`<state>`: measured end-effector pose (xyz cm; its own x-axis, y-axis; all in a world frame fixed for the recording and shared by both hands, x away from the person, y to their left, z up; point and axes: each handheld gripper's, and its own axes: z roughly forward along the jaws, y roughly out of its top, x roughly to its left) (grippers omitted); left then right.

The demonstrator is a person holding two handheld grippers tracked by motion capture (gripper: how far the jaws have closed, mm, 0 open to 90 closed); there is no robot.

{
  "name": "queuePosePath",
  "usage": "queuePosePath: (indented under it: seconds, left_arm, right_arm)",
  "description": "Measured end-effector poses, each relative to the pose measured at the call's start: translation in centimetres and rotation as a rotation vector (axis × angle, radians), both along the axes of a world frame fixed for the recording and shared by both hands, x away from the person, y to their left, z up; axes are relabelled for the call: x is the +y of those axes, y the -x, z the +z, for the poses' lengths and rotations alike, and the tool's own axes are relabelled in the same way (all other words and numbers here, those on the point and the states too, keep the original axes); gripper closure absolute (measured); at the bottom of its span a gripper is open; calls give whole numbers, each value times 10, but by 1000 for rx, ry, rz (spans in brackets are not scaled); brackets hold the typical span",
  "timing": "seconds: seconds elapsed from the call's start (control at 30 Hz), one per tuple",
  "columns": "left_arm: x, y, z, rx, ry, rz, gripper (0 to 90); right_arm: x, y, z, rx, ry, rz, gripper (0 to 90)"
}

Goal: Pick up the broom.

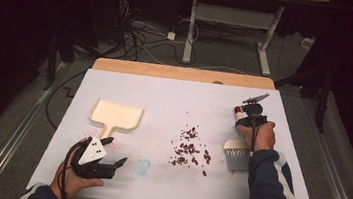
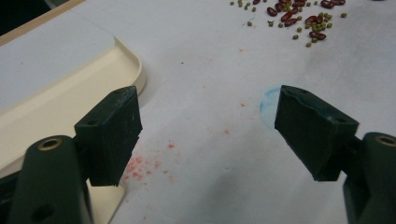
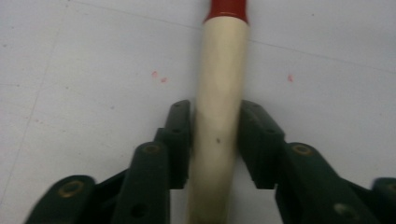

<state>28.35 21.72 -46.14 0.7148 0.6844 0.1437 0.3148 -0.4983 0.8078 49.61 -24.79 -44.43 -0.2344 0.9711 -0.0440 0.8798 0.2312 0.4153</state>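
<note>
A cream dustpan point(image 1: 115, 114) lies flat at the left of the white table cover, its handle toward me. My left gripper point(image 1: 114, 152) stands open just beside that handle, nothing between its jaws; in the left gripper view point(image 2: 208, 116) the dustpan point(image 2: 70, 88) lies to the left of the jaws. Several red and green beans point(image 1: 189, 150) are scattered mid-table. At the right, my right gripper point(image 1: 251, 119) is shut on the cream handle of a brush point(image 1: 237, 156) with grey bristles. In the right gripper view point(image 3: 215, 112) the brush handle point(image 3: 219, 84) ends in a red tip.
The white cover point(image 1: 174, 99) has a faint blue smudge point(image 1: 143, 166) and pink specks near the left gripper. A wooden table edge point(image 1: 182, 73) runs along the back. Cables and a desk frame stand on the floor beyond.
</note>
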Motion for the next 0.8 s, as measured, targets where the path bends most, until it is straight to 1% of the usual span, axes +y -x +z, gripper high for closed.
queuePosePath:
  seconds: [0.1,0.3,0.37,0.4,0.47,0.57,0.6,0.63,0.67,0.73,0.8]
  left_arm:
    - [0,0,0,1,-1,-4,222]
    - [0,0,-1,6,-1,-1,223]
    - [0,0,-1,8,-1,1,224]
    - [0,-1,-1,10,0,2,224]
    - [0,-1,-1,14,0,7,224]
    - [-1,0,0,11,-2,8,224]
    - [-1,0,0,10,-3,7,224]
    - [-1,0,1,8,-1,7,224]
    - [-2,1,2,8,1,8,224]
    - [-3,1,4,7,15,8,224]
    - [-7,1,7,4,16,0,224]
  right_arm:
    - [1,0,0,3,12,-1,684]
    - [-3,2,1,-18,-10,24,699]
    - [-6,6,1,-58,-27,43,699]
    - [-7,9,2,-69,-27,50,699]
    - [-10,15,6,-113,-53,58,699]
    - [-15,30,18,-216,-68,79,700]
    - [-18,36,23,-252,-86,83,700]
    - [-21,42,28,-287,-114,90,701]
    - [-25,48,33,-322,-140,86,701]
    - [-29,63,44,-401,-152,96,701]
    - [-32,78,52,-469,-158,109,701]
